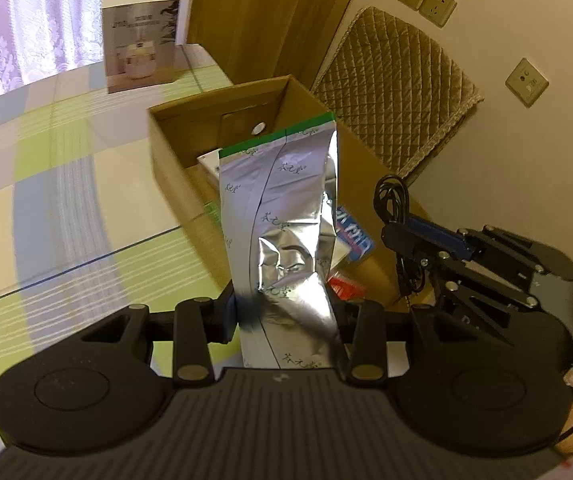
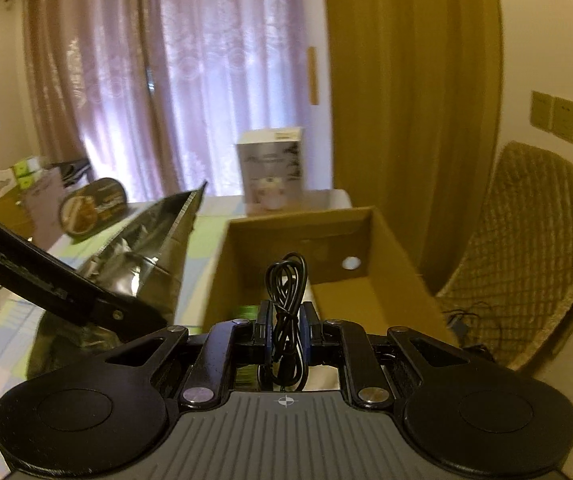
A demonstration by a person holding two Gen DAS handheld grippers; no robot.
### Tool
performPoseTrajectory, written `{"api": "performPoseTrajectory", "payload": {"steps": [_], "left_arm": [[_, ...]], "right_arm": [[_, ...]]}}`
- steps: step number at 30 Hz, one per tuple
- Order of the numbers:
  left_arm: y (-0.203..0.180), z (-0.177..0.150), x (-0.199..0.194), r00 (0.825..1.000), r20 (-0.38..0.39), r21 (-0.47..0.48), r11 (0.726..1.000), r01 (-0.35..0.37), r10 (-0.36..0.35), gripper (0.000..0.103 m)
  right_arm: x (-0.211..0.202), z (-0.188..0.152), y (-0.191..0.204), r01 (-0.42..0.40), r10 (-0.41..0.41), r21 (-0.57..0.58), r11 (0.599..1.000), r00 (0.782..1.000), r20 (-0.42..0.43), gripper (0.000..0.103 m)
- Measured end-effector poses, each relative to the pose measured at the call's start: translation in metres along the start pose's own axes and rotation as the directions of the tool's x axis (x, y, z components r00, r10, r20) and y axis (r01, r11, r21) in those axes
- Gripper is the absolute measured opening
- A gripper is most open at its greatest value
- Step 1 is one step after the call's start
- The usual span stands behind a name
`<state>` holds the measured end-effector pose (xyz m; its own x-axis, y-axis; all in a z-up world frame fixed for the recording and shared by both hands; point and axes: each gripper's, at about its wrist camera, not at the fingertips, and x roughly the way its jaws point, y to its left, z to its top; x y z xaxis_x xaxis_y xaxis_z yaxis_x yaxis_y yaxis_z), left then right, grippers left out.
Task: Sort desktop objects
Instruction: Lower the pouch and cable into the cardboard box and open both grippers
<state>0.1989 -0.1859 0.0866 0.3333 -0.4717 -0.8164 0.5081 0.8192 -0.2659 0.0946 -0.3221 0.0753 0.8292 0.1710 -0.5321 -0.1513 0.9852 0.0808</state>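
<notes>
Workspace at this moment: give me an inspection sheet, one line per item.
Surface: checked tablecloth, green, grey and cream.
Job's things: open cardboard box holding a white box, blue and red packets; silver foil bag; coiled black cable.
Clutter: appliance carton; round tin, far side.
Grippers: left gripper shut on the foil bag; right gripper shut on the cable, over the box.
Cables: only the held one.
Surroundings: curtains, wall sockets, quilted chair.
</notes>
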Motion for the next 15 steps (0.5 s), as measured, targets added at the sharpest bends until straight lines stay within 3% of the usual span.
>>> {"api": "performPoseTrajectory", "payload": {"steps": [8,15], "left_arm": [[-0.014,0.028,0.032,1.000,0.014,-0.049,0.999,0.024,-0.023,0.034],[-0.010,0.040,0.062,1.000,0.006,-0.115,0.993,0.012,-0.012,0.034]], "right_arm": [[0.017,0.010,-0.047,0.038,-0.037,0.024,0.999,0.999,-0.024,0.010],[0.034,0.016,-0.065,0.033,-0.032,0.016,0.999,0.999,-0.034,0.010]]}}
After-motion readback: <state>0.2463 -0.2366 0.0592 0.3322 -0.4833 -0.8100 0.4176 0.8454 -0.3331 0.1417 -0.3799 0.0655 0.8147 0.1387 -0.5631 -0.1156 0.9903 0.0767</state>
